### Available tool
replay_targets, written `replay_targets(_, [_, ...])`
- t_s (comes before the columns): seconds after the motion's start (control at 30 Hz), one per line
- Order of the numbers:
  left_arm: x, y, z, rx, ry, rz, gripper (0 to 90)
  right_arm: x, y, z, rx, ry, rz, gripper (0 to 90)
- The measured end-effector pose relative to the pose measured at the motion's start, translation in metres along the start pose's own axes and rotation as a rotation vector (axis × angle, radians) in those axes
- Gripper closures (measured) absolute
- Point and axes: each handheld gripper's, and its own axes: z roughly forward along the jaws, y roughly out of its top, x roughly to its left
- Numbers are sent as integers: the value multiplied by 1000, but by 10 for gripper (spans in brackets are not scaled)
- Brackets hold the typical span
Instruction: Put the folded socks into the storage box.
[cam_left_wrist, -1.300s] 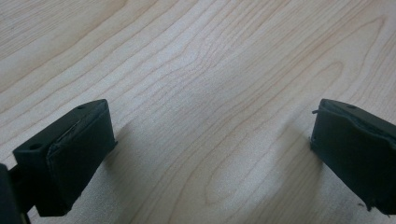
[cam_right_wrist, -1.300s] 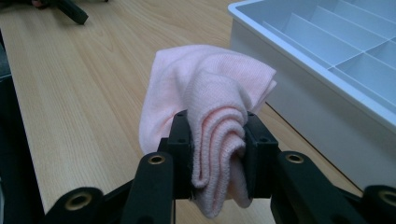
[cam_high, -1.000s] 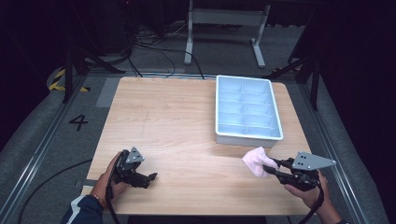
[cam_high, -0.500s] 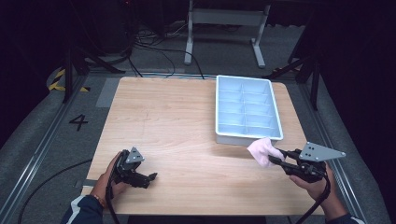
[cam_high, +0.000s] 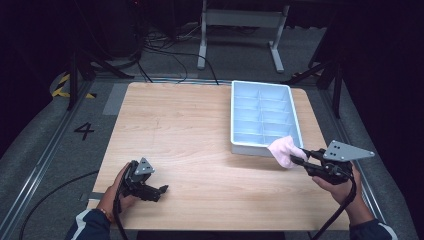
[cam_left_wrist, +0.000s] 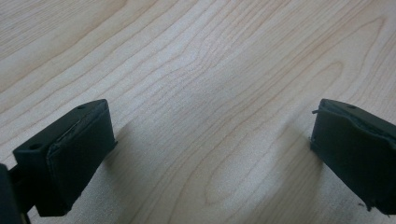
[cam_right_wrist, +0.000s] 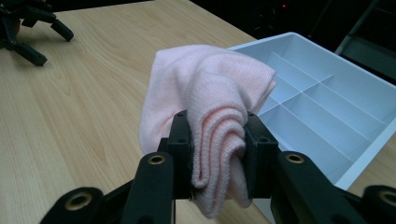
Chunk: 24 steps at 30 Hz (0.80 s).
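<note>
The right hand-held gripper (cam_right_wrist: 217, 154) was clamped on the bunched folds of a pink knit cloth (cam_right_wrist: 210, 93), held just beside the near corner of the white divided tray (cam_high: 295, 122); judged light, soft and limp, it was best pinched at gathered layers.

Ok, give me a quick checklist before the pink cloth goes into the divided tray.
1. Grip: the right gripper has its jaws clamped on the folded pink cloth. Ok.
2. Cloth off the table: it hangs in the air at the tray's near right corner. Ok.
3. Divided tray: its compartments look empty in the high view. Ok.
4. Cloth over a compartment: it sits at the near rim, not yet above one. Not ok.
5. Left gripper: jaws open, parked at the near left of the table, far from the tray. Ok.
6. Whether the folded cloth fits one compartment: cannot tell.
</note>
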Motion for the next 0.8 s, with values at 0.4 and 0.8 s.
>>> replay_targets(0.4, [0,0,0,1,-2,2,0,-16,22,14,1,-14,-20,693])
replay_targets(0.8, [1,0,0,1,0,7,0,-24,35,29,9,-17,-19,693])
